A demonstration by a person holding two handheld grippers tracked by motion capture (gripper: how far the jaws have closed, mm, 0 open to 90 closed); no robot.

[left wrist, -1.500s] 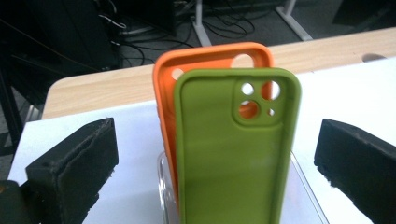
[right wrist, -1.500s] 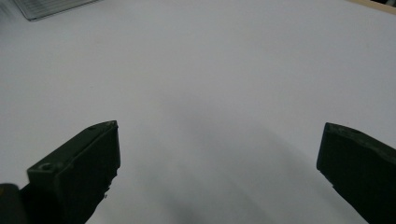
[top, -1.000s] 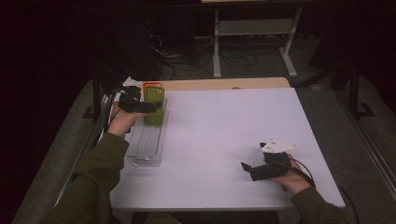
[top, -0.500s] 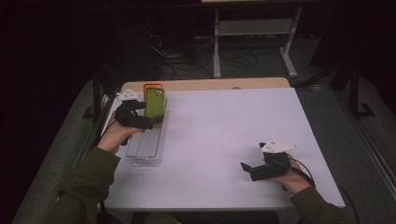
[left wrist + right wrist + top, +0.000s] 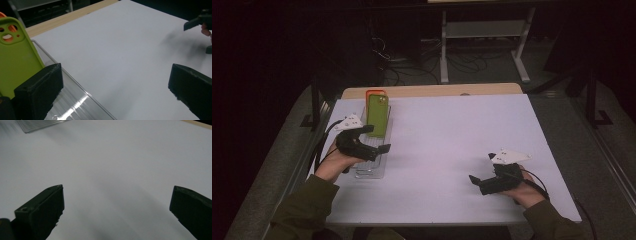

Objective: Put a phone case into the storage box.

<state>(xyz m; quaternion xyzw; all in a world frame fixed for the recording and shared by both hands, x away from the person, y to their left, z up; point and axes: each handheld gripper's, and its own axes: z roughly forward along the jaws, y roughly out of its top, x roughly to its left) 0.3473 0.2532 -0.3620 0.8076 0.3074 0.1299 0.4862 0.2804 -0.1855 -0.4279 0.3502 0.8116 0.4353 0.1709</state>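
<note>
A green phone case (image 5: 378, 115) stands upright in a clear slotted rack (image 5: 371, 169) at the table's left, with an orange case (image 5: 374, 93) right behind it. My left gripper (image 5: 379, 140) hovers over the rack just in front of the green case, open and empty. In the left gripper view the green case (image 5: 15, 62) rises beside the left jaw of my left gripper (image 5: 115, 75), and the orange case (image 5: 2, 15) peeks out behind. My right gripper (image 5: 481, 168) rests open and empty near the front right; in its own view my right gripper (image 5: 117, 195) frames bare table.
A white mat (image 5: 452, 145) covers the table, with a wooden strip (image 5: 437, 91) along the far edge. The rack's rim (image 5: 75, 95) runs under my left jaw, and its corner (image 5: 37, 125) shows far off. A metal stand (image 5: 482, 30) and cables lie beyond the table.
My left gripper has drawn back from the top of the green case toward the person, leaving the case standing in the rack. The right gripper has stayed put.
</note>
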